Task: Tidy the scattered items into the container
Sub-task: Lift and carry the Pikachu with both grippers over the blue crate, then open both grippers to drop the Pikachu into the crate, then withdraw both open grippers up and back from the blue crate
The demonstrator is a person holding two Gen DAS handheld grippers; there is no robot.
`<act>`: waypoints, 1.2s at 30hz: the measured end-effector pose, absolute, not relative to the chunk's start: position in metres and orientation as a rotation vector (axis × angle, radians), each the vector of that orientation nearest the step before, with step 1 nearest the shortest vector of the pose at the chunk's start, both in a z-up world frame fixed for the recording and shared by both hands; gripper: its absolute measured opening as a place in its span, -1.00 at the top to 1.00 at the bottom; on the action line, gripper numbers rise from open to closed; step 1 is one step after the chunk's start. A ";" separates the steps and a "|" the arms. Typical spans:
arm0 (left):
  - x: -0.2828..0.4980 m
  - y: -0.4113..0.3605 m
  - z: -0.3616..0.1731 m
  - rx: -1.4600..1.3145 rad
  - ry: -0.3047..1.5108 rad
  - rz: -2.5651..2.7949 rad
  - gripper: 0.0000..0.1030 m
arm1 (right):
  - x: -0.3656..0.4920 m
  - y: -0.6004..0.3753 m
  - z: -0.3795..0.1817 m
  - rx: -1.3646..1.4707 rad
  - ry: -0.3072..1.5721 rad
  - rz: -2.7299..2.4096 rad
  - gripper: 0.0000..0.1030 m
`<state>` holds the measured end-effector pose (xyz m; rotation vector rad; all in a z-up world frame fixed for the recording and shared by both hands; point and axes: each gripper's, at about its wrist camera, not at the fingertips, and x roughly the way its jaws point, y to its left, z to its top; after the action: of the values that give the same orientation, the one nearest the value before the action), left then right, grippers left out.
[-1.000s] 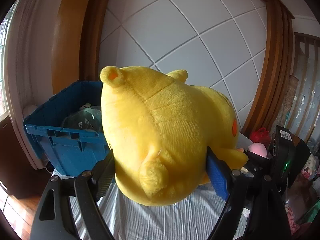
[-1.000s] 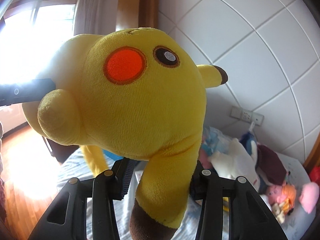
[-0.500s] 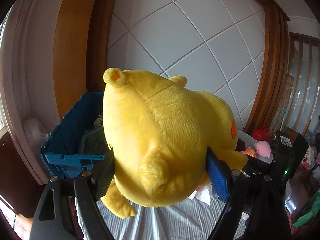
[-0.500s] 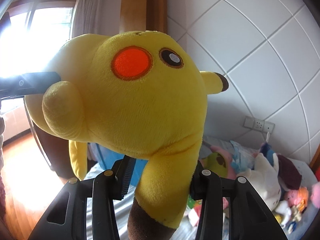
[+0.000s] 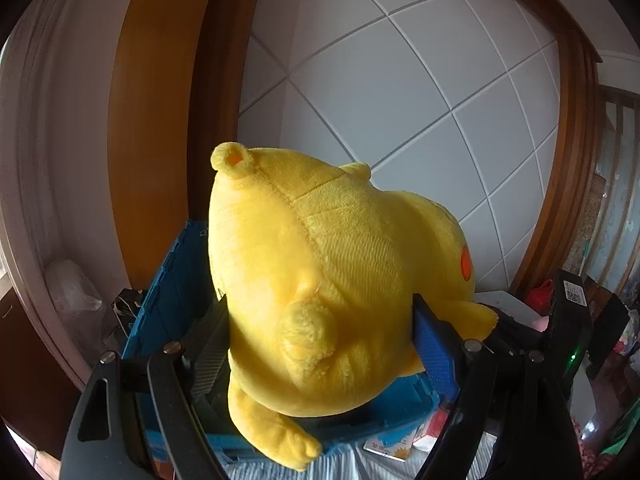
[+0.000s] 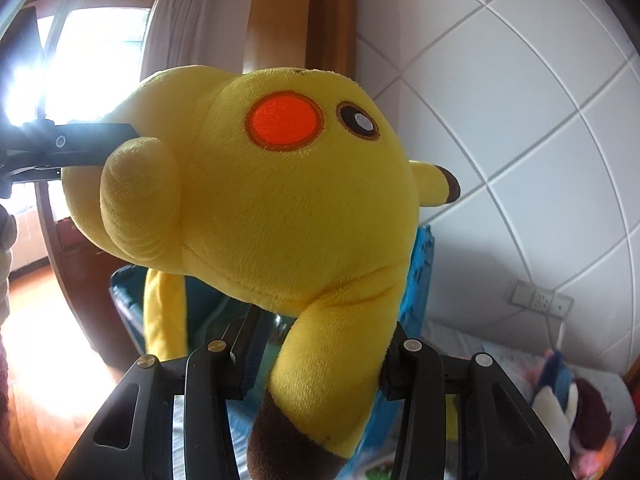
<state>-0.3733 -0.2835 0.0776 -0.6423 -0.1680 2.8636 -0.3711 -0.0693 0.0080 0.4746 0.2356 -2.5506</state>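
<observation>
Left gripper (image 5: 320, 340): my jaws clamp the yellow plush (image 5: 340, 280) body.
Right gripper (image 6: 316, 356): grips its ear.
Blue bin (image 5: 168, 292): mostly hidden.
Writing: none legible.

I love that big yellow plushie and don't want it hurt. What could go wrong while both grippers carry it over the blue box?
Maybe two things. The yellow plush toy looks about as wide as the blue bin, which already holds something, so it may sit on top or tip out. Also, the right gripper pinches only one ear, while the left gripper squeezes the body; if they let go unevenly, the toy could swing and slide off onto the bed.
</observation>
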 end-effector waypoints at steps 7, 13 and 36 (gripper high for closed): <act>-0.485 -0.331 0.091 -0.713 -0.198 2.805 -0.63 | -0.481 -0.104 0.017 0.529 0.290 -2.561 0.15; -0.584 -0.354 0.080 -0.775 -0.207 2.718 -0.64 | -0.559 -0.120 0.015 0.612 0.308 -2.609 0.15; -0.775 -0.346 -0.013 -1.303 -0.118 2.622 -0.75 | -0.720 -0.124 -0.031 0.926 0.476 -2.598 -0.89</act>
<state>-0.7754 -0.3461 -0.0125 -1.3033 -0.1183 2.6221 -0.7203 -0.1241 -0.0310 0.9257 0.4759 -2.5975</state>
